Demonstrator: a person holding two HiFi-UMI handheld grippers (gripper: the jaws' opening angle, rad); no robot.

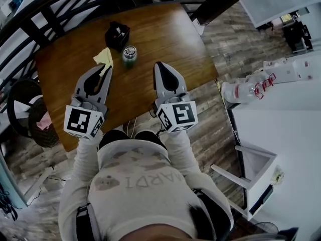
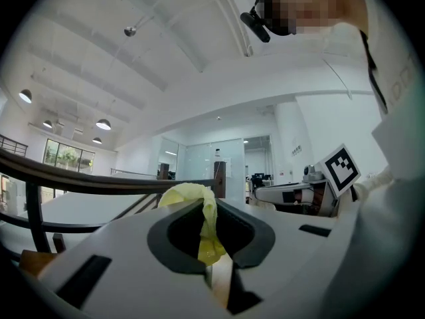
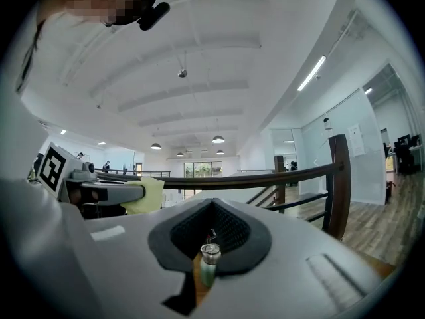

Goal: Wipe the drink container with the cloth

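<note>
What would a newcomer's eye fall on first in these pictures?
The yellow cloth stands out, pinched in the left gripper over the wooden table. Just right of it stands a small green bottle with a metal cap, next to a black box. The right gripper is shut and empty, short of the bottle.

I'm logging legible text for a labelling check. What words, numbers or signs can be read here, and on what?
"ARD", as it looks, with unclear letters on either side: print on the person's shirt.
Left gripper and right gripper: their cubes carry black-and-white square patterns, no letters.
Drink container, cloth, black box: no readable print.
Bottles on the white counter: labels too small to read.
</note>
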